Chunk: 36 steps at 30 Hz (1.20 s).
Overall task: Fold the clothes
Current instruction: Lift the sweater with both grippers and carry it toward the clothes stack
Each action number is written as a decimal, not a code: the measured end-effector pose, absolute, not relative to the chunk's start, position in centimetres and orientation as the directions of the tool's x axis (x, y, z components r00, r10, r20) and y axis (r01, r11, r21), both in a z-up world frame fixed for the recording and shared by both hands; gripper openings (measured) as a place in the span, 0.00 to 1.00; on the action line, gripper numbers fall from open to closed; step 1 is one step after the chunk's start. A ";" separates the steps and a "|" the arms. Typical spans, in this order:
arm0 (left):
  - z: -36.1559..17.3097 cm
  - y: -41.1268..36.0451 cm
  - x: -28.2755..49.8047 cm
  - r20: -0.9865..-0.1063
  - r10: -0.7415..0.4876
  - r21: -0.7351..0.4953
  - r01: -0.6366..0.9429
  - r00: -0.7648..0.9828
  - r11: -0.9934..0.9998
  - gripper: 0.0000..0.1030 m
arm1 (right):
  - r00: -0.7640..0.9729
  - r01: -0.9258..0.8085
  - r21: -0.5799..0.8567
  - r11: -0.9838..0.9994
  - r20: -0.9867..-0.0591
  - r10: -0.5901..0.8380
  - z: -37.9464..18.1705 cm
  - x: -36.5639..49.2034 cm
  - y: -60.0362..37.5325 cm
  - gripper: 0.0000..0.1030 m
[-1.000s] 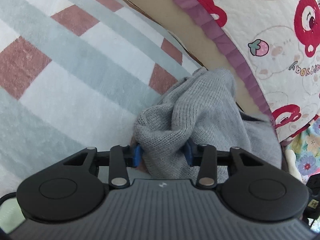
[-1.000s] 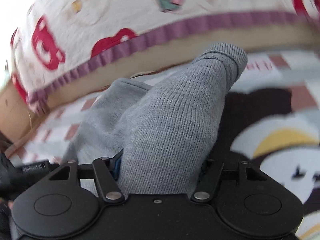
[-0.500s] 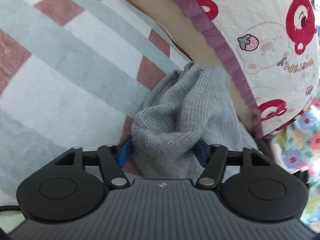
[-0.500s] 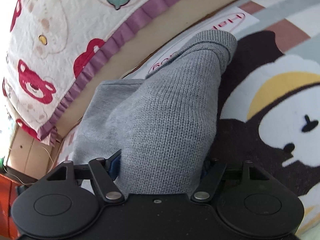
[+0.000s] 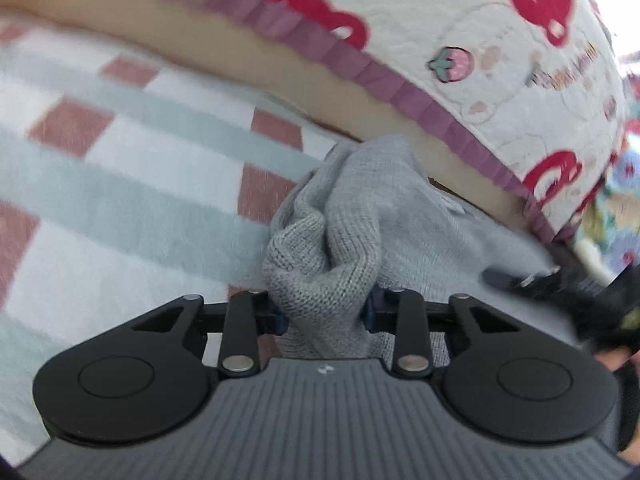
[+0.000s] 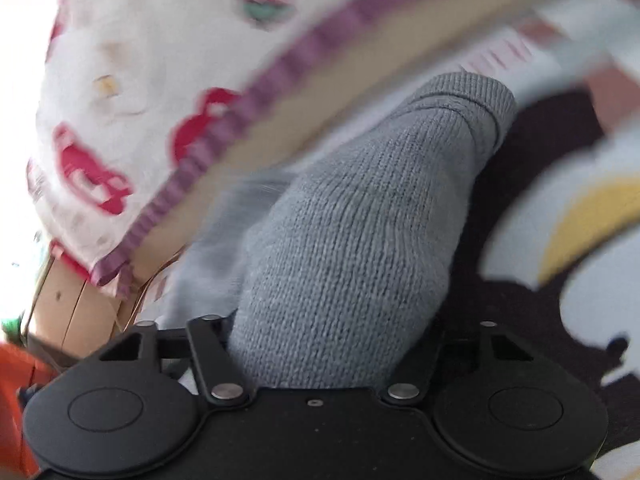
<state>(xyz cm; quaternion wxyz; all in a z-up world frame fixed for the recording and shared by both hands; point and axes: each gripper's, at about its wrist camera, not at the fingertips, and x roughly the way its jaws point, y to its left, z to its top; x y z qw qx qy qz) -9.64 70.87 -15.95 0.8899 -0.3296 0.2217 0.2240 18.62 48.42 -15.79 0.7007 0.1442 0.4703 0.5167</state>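
At six o'clock in each view, the left claw [image 5: 324, 314] and right claw [image 6: 334, 344] are closing on bunched grey sweater [image 5: 360, 220]; uneven pulls could skew the fold.

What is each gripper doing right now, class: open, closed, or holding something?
Left gripper: closing, pads pressing a bunched fold of the grey knit sweater.
Right gripper: closing, the sweater's sleeve fills its jaws.

Right gripper [image 6: 332, 344] jaws closing on grey knit sleeve [image 6: 360, 232], cuff [image 6: 472, 92] over cartoon rug [image 6: 560, 200]; view blurred.
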 end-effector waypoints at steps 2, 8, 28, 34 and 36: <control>-15.4 70.7 -9.9 -0.519 0.227 -0.522 -0.516 0.824 0.680 0.29 | 0.057 -0.661 0.628 0.411 -0.505 0.861 -13.3 17.4 48.0 0.63; -17.7 71.2 -8.9 -0.472 0.034 -0.753 -0.423 0.881 0.504 0.29 | 0.141 -0.723 0.509 0.468 -0.554 0.821 -10.5 17.6 45.7 0.63; -14.7 67.4 -6.0 -0.459 0.111 -0.661 -0.422 0.881 0.621 0.30 | 0.167 -0.558 0.668 0.492 -0.491 0.855 -10.4 18.7 42.2 0.60; -10.0 67.1 -7.0 -0.295 0.116 -0.669 -0.292 0.949 0.684 0.30 | 0.223 -0.702 0.542 0.462 -0.449 0.865 -2.9 16.5 41.5 0.60; -8.5 66.9 -7.6 -0.243 0.099 -0.680 -0.242 0.965 0.692 0.30 | 0.246 -0.722 0.520 0.456 -0.423 0.872 -0.7 15.7 40.7 0.60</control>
